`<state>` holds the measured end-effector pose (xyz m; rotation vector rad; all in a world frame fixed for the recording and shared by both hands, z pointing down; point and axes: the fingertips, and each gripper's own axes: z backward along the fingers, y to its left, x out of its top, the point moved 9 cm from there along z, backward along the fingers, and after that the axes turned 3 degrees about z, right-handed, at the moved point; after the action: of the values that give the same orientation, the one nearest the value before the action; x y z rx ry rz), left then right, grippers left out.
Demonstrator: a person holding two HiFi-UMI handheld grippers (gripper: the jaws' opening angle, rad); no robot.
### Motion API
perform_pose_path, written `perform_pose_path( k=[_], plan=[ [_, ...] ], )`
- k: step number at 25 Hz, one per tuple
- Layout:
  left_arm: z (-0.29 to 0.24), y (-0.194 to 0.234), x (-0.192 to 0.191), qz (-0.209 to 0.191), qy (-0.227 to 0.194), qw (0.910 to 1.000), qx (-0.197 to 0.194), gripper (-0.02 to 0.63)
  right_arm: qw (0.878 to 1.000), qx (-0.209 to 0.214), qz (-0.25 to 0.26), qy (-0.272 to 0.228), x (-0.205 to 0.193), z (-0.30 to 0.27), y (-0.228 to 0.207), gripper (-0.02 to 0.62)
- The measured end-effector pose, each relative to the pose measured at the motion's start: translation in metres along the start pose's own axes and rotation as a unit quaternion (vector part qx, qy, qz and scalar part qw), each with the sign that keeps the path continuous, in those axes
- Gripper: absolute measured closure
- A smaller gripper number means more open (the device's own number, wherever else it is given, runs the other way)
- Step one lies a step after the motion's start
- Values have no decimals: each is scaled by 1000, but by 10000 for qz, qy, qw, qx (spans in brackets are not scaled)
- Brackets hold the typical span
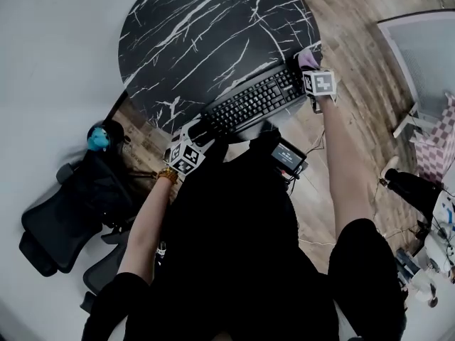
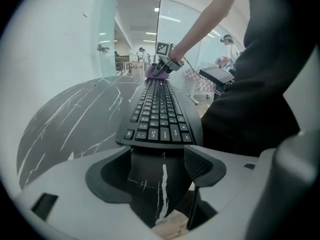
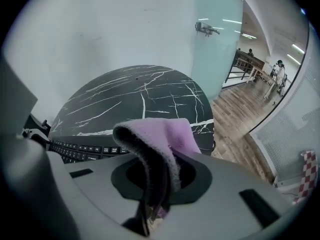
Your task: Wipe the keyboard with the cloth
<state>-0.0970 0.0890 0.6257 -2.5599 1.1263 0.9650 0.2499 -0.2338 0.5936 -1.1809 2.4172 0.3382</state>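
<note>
Keyboard (image 1: 256, 101) on table (image 1: 206, 27), right tool (image 3: 157, 176) pinching purple cloth (image 3: 172, 134), left tool (image 2: 157, 169) spread

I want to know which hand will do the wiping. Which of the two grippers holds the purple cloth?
The right gripper: its jaws are shut on the purple cloth. The left gripper stands open by the keyboard, holding nothing.

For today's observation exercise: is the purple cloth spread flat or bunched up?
Bunched up: the cloth folds over itself, pinched in the right gripper.
</note>
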Motion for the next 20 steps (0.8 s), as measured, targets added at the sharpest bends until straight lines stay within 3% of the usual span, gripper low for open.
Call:
perform_pose_path(
  k=[2, 9, 20],
  plan=[
    [0, 3, 2, -55, -38, 9999, 86, 287, 10000, -24, -53, 11, -1, -2, 3, 535],
    [-1, 8, 2, -215, -142, 9996, -145, 282, 9986, -73, -532, 4, 0, -7, 7, 535],
    [-2, 9, 0, -289, -163, 9991, -252, 282, 9988, -249, -427, 47, -3, -9, 22, 535]
  ],
)
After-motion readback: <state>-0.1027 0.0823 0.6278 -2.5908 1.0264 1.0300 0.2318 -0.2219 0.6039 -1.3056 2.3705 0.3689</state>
